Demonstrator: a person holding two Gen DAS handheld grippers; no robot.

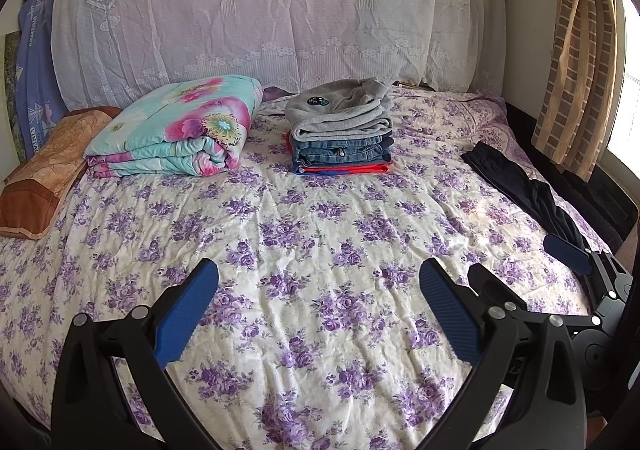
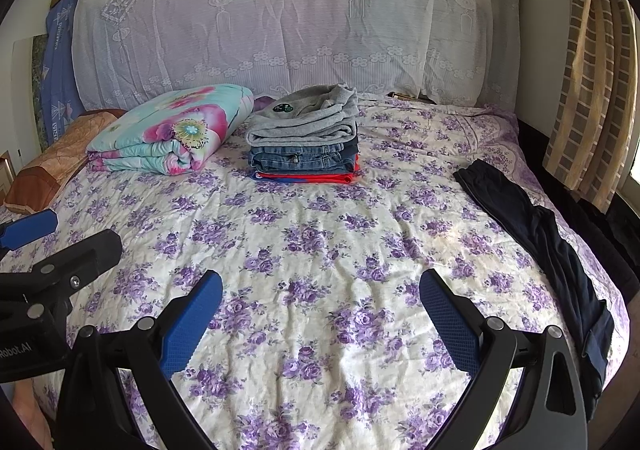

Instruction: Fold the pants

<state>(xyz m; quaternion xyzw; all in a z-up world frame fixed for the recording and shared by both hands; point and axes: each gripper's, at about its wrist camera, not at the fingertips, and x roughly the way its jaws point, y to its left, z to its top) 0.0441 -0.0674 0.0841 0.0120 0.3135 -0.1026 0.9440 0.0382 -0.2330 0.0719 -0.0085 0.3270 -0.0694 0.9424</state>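
Both sets of fingers are spread wide right now with nothing between them, just flowery bedsheet [image 2: 320,250] showing through the gaps. My left gripper [image 1: 319,316] and right gripper [image 2: 320,320] are side by side over the near part of the bed, neither touching any fabric as far as I can tell.

So the dark pants [image 2: 536,246] I'm after are lying in a long, slightly rumpled strip off to the right of the right fingers, running from ahead of them back toward the near edge of the mattress. Totally unfolded, so I'd say this pair hasn't been started. Straight ahead and well beyond the fingertips sits a neat stack of folded clothes [image 2: 304,138]: grey on top, denim under that, something red at the bottom. Looks like finished work, and I'm guessing this pair ends up there too. Left of the stack is a folded floral quilt [image 2: 168,130], not my problem.

View differences: the right camera gets the whole length of the pants, including the near end by the bed edge. From the left camera the pants [image 1: 520,186] are cut off at the near end by the other gripper's body, so I only see the far part. I'll trust the right view for the reach.
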